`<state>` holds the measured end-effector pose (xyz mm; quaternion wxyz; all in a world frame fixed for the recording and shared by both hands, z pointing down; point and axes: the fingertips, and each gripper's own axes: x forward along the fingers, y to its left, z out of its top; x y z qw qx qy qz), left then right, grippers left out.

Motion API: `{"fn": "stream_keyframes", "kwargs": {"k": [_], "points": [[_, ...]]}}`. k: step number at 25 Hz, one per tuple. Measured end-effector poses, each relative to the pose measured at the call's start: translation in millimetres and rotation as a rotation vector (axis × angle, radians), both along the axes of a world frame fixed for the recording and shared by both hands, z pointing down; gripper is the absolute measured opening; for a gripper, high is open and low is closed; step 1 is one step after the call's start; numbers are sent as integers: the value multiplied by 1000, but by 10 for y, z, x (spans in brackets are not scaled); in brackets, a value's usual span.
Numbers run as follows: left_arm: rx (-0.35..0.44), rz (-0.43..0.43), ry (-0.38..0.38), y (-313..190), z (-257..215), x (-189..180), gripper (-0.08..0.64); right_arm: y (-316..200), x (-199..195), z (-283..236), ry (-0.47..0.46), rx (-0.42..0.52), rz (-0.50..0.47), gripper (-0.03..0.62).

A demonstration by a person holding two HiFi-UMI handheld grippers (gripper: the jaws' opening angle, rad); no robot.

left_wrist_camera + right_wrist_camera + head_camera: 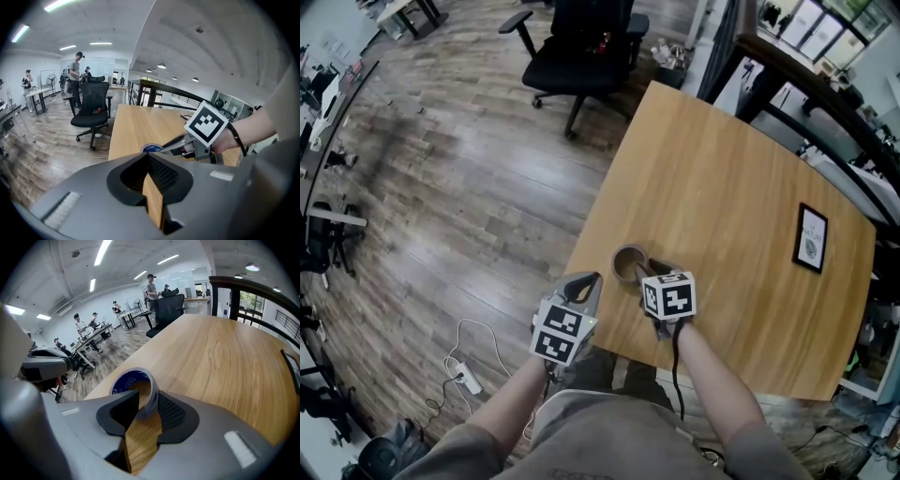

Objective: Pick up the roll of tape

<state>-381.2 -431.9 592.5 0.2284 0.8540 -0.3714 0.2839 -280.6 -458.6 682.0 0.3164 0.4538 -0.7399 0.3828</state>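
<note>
The roll of tape, tan outside with a blue inner core, lies on the wooden table near its front left edge. My right gripper is at the roll. In the right gripper view the roll's wall stands between the jaws of the right gripper, against the right pad, with one jaw in the hole; the jaws are apart. My left gripper hangs just left of the roll, off the table's edge, jaws together and empty. In the left gripper view the roll peeks out beyond the left gripper.
A small black picture frame lies at the table's right side. A black office chair stands beyond the far corner. A power strip and cable lie on the wood floor. People stand at desks far off.
</note>
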Motion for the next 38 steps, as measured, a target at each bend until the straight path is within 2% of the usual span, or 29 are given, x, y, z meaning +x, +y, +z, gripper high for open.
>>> {"fn": "stream_keyframes", "kwargs": {"k": [5,12,18,26,34,38], "points": [[11,-3,-13,4,-42,-42,0,-53,65,-8,44,15,14,63],[43,2,-13,4,-214,18,0,-28,222,-405,40,100,-1,55],[159,0,25,-91,-669,180,0,14,480,-1108,19,236,43,55],[327,124,46,-96,-1374,653,0,291,923,-2081,6,425,134,55],[488,261,91,52,-2058,1272,0,709,1464,-2832,32,566,231,55],[500,314,173,150,-2372,1543,0,949,1759,-3212,28,632,306,55]]}}
